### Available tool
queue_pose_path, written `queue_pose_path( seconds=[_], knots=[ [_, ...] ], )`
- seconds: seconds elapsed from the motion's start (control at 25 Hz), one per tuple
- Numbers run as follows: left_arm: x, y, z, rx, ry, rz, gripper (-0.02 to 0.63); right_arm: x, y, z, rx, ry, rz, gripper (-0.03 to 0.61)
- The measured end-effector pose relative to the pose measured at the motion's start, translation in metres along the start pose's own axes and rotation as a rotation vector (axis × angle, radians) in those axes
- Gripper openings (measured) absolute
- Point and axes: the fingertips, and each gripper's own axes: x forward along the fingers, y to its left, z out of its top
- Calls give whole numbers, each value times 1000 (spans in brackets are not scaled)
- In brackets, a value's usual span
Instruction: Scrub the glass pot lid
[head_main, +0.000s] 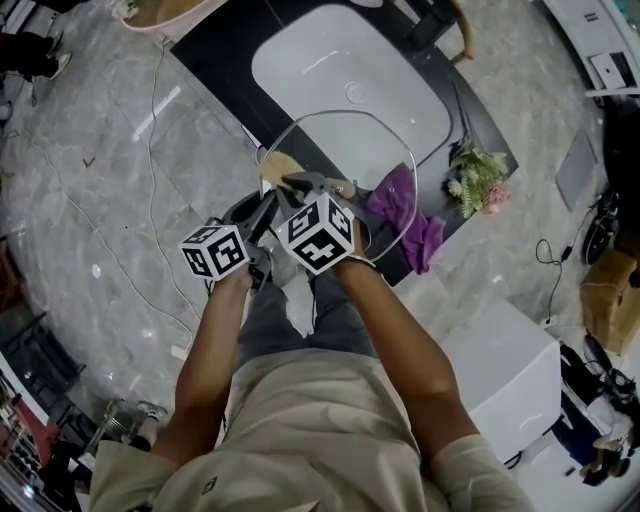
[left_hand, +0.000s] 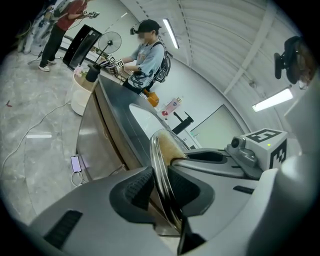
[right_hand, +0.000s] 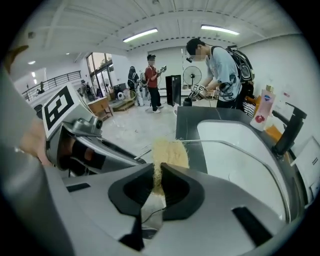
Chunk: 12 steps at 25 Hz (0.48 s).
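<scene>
I hold the glass pot lid (head_main: 345, 165) up on edge over the near end of the sink. In the left gripper view its metal rim (left_hand: 161, 165) runs between the jaws, and my left gripper (left_hand: 159, 187) is shut on it. My left gripper (head_main: 268, 208) sits at the lid's lower left edge. A yellowish fibrous scrubber (right_hand: 169, 152) is pinched in my right gripper (right_hand: 157, 184), which is shut on it. The scrubber (head_main: 283, 166) lies against the lid near the rim, beside the left jaws. My right gripper (head_main: 297, 186) crosses just right of the left one.
A white sink (head_main: 340, 70) is set in a black counter (head_main: 215, 55). A purple cloth (head_main: 405, 205) and a flower bunch (head_main: 478, 180) lie on the counter's near right. A white box (head_main: 510, 370) stands at the right. A faucet (right_hand: 289, 127) and bottle (right_hand: 264, 111) stand beyond the sink.
</scene>
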Motion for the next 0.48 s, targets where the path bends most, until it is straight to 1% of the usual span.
queue_pose_path(
  seconds=[0.32, 0.48],
  knots=[
    [1, -2, 0, -4, -5, -3, 97, -2, -4, -1, -4, -6, -1, 38],
    [1, -1, -1, -4, -7, -2, 97, -4, -12, -8, 2, -6, -19, 38]
  ],
)
